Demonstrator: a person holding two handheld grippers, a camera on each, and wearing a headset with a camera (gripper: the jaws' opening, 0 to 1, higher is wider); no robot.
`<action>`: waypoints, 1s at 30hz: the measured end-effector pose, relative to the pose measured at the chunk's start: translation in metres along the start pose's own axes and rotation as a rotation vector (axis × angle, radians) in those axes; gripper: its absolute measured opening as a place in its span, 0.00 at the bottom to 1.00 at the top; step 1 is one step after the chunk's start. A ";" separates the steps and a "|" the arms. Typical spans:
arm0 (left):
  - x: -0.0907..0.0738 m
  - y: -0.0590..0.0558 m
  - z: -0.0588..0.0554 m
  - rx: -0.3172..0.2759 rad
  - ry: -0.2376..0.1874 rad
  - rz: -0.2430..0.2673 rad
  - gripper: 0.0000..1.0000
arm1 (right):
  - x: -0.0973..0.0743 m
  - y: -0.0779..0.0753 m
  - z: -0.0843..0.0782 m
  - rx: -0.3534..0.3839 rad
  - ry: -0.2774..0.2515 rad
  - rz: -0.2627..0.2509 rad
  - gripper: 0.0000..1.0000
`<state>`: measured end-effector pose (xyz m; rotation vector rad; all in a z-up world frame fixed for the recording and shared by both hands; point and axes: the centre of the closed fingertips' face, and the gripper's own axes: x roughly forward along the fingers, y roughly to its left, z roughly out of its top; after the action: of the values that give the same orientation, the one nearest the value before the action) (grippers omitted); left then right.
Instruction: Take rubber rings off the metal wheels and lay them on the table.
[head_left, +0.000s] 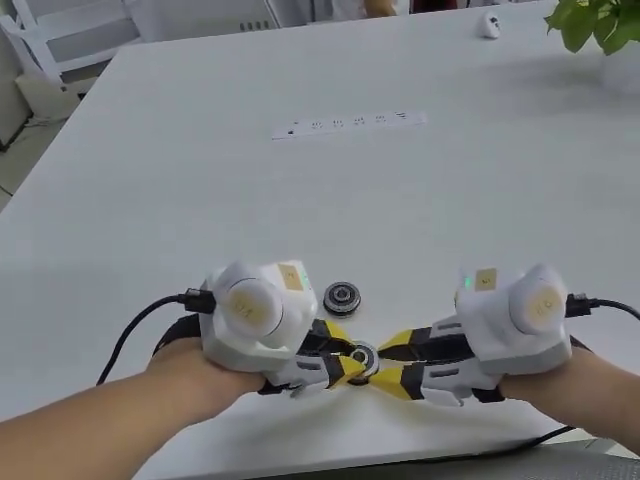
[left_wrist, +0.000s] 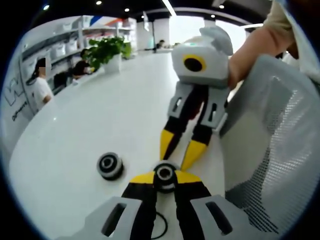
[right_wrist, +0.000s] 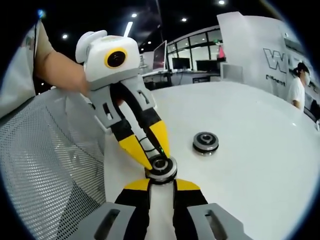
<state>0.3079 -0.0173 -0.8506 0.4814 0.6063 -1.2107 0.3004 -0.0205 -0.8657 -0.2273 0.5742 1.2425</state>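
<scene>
The left gripper (head_left: 349, 363) enters from 9 o'clock and pinches a wheel (head_left: 361, 357) between its jaw tips, low over the table (head_left: 200, 180) at 6 o'clock in the head view. The right gripper (head_left: 376, 364) enters from 3 o'clock, jaws narrowly parted with tips at the wheel's rim; grip cannot be confirmed. A second wheel (head_left: 342, 296) lies flat at 11 o'clock, near but apart.
</scene>
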 end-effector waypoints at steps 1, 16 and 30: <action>0.000 0.000 0.000 -0.002 -0.001 0.001 0.14 | -0.001 0.000 -0.001 0.001 0.000 -0.001 0.12; 0.001 0.000 0.000 -0.007 -0.009 0.021 0.14 | -0.001 0.000 -0.001 -0.003 0.009 -0.021 0.09; 0.001 -0.001 0.001 0.001 -0.008 0.035 0.13 | -0.003 -0.006 -0.003 0.009 0.020 -0.043 0.00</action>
<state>0.3076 -0.0185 -0.8508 0.4853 0.5882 -1.1794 0.3044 -0.0266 -0.8673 -0.2435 0.5889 1.1968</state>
